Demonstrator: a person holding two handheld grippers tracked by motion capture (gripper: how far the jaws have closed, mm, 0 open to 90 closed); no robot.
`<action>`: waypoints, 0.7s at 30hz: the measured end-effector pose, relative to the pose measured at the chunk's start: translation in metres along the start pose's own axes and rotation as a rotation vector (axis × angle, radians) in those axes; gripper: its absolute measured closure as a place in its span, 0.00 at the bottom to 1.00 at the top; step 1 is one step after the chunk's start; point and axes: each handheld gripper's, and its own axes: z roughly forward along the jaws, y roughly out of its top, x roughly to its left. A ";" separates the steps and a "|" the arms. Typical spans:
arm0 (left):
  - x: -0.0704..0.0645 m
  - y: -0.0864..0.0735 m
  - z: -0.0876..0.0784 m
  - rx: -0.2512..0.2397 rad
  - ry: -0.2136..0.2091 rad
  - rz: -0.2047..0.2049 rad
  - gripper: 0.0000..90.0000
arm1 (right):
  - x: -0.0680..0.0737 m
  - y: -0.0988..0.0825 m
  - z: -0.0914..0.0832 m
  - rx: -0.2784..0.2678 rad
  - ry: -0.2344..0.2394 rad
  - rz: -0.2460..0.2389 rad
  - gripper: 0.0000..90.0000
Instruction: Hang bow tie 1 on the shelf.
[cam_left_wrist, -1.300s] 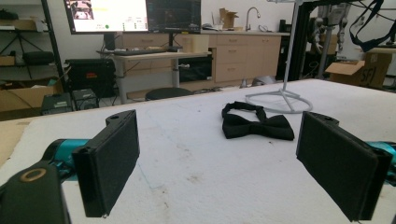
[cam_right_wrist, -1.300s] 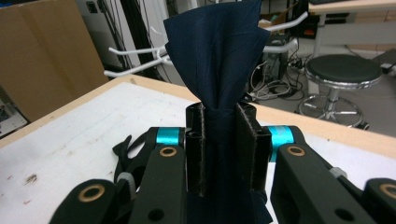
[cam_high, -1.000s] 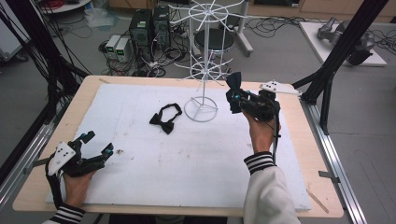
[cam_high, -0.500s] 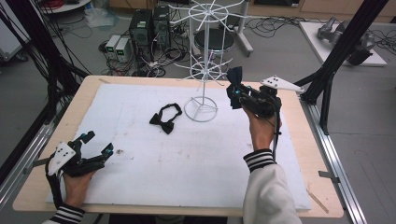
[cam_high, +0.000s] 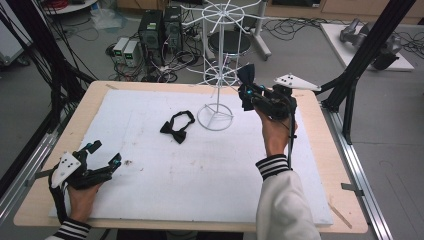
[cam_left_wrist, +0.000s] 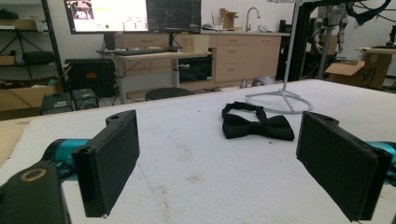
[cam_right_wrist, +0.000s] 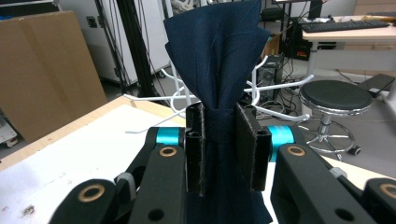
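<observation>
My right gripper is raised beside the white wire rack, shut on the knot of a dark navy bow tie. In the right gripper view the navy bow tie stands upright, pinched at its middle between the pads, with the rack's white hooks just behind it. A black bow tie lies flat on the white mat left of the rack's base. My left gripper rests open near the front left of the table; ahead of its jaws lies the black bow tie.
The white foam mat covers most of the wooden table. The rack's ring base stands at the mat's far middle. Computers and cables sit on the floor beyond the far edge; a stool stands behind the rack.
My right gripper has lifted a little with the navy bow tie and moved closer to the rack's hooks. The left hand has kept still.
</observation>
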 end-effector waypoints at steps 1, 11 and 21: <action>0.000 0.000 0.000 0.002 -0.001 0.000 0.15 | 0.001 0.000 0.001 0.002 -0.004 0.004 0.83; 0.000 0.000 0.000 0.002 -0.001 0.000 0.15 | 0.008 0.002 0.008 0.018 -0.012 0.014 0.83; 0.000 0.000 0.000 -0.001 0.000 0.000 0.15 | 0.011 0.001 0.014 0.025 -0.012 0.041 0.83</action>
